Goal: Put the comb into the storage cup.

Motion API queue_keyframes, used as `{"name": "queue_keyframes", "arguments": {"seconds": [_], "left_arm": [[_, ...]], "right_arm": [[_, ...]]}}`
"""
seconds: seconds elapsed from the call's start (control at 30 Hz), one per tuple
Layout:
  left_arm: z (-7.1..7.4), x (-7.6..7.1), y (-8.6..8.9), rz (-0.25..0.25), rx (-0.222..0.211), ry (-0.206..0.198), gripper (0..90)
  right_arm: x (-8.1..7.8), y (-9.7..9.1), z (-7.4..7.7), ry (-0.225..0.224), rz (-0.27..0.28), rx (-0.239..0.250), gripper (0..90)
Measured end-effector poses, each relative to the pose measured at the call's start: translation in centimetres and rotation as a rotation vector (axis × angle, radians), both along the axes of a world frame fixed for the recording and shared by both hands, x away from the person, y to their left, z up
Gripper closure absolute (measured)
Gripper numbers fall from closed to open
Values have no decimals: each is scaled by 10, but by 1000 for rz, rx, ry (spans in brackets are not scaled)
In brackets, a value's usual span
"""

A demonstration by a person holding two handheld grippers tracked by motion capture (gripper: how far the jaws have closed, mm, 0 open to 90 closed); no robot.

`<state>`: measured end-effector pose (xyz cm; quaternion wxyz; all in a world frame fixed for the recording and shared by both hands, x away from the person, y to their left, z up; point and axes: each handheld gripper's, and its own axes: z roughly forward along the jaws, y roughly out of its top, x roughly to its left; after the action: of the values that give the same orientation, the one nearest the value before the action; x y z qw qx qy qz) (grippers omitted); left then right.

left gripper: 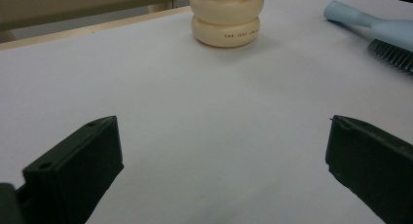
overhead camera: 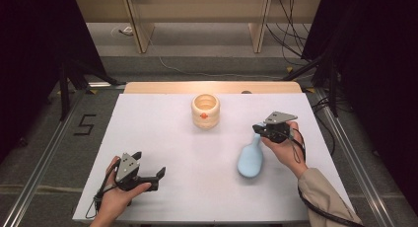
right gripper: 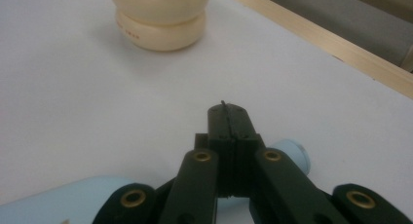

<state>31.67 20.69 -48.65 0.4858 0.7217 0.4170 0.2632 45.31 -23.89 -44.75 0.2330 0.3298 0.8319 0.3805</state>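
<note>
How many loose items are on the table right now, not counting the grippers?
2. A cream ribbed holder stands near the far middle of the table. A light blue brush lies right of centre, its handle end under the right gripper. Nothing appears hidden.

White table w/ wood far edge, grey floor marked "5", wooden bench legs behind.

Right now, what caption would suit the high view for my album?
Two hand-held grippers over a white table: left gripper open, right gripper shut above a blue brush, cream ribbed holder beyond.
</note>
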Motion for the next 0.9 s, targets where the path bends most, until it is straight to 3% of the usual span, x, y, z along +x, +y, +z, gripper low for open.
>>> {"name": "queue_keyframes", "arguments": {"seconds": [0.3, 0.9], "left_arm": [[0, 0, 0, 0, -2, 2, 0], [-1, 0, 0, -1, 0, 3, 0]], "right_arm": [[22, 7, -6, 61, -10, -74, 900], [44, 18, -13, 113, 0, -159, 900]]}}
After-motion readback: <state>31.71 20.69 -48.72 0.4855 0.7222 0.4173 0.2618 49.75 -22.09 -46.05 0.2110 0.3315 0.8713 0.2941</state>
